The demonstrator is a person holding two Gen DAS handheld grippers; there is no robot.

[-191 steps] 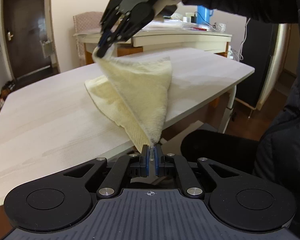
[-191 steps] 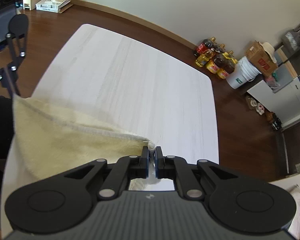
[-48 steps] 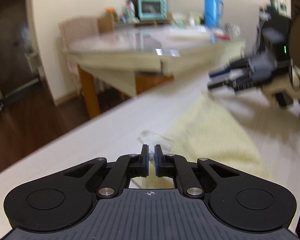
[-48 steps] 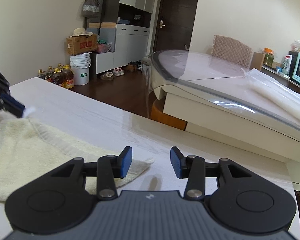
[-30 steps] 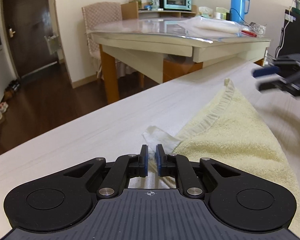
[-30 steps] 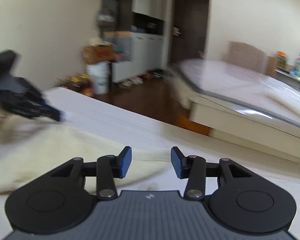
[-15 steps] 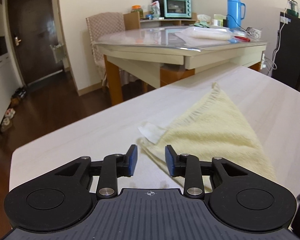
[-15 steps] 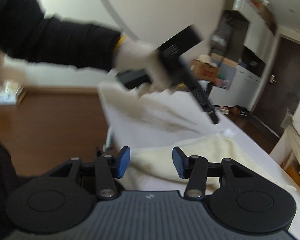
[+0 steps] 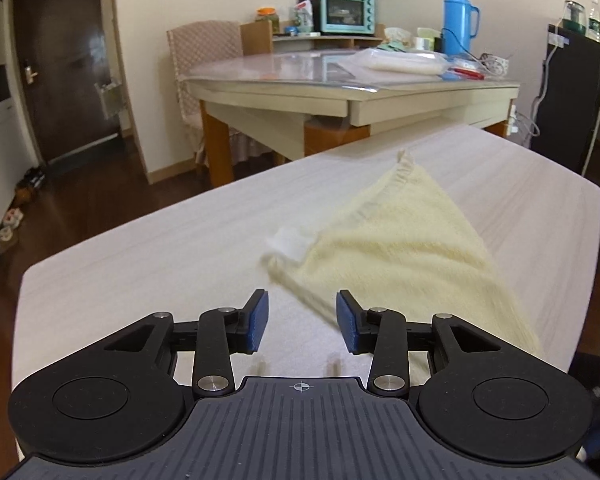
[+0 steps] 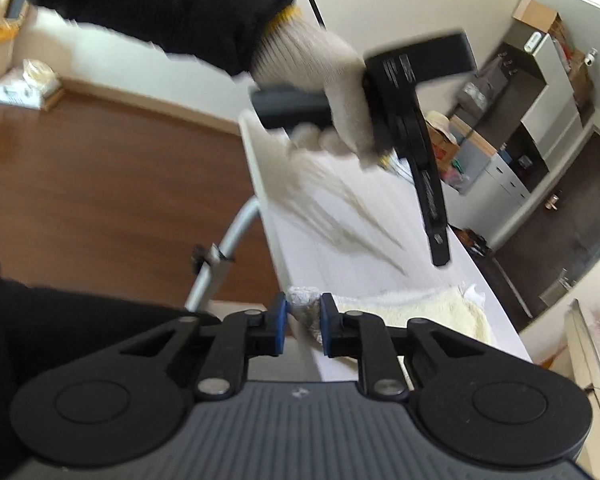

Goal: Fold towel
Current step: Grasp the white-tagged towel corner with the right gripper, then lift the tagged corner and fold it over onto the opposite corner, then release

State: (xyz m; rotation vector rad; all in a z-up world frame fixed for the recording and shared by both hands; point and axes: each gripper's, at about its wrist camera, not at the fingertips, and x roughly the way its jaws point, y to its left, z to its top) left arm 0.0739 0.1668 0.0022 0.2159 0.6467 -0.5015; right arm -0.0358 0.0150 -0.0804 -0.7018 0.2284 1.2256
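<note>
Both grippers sit at the near side of the white table (image 9: 148, 248), where the pale yellow towel (image 9: 412, 248) lies as a flat triangle, its white label (image 9: 288, 242) at the nearer left corner and one point aimed at the far edge. Over that left corner the left gripper (image 9: 302, 320) has its blue pads wide apart and opening, with nothing between them but bare tabletop and the towel's hem just ahead. At the table's near corner the right gripper (image 10: 303, 322) is closing, its jaws narrow, with a bunched corner of towel between the pads; whether they already press on it I cannot tell. The gloved hand (image 10: 324, 92) carrying the left gripper hangs above the table in the right wrist view.

To do this fold well, I'd let the right pads bite deep enough to catch both layers, not just the fringe. The left should take its corner equally firmly before either lifts. Lifting unevenly would likely drag the triangle askew.
</note>
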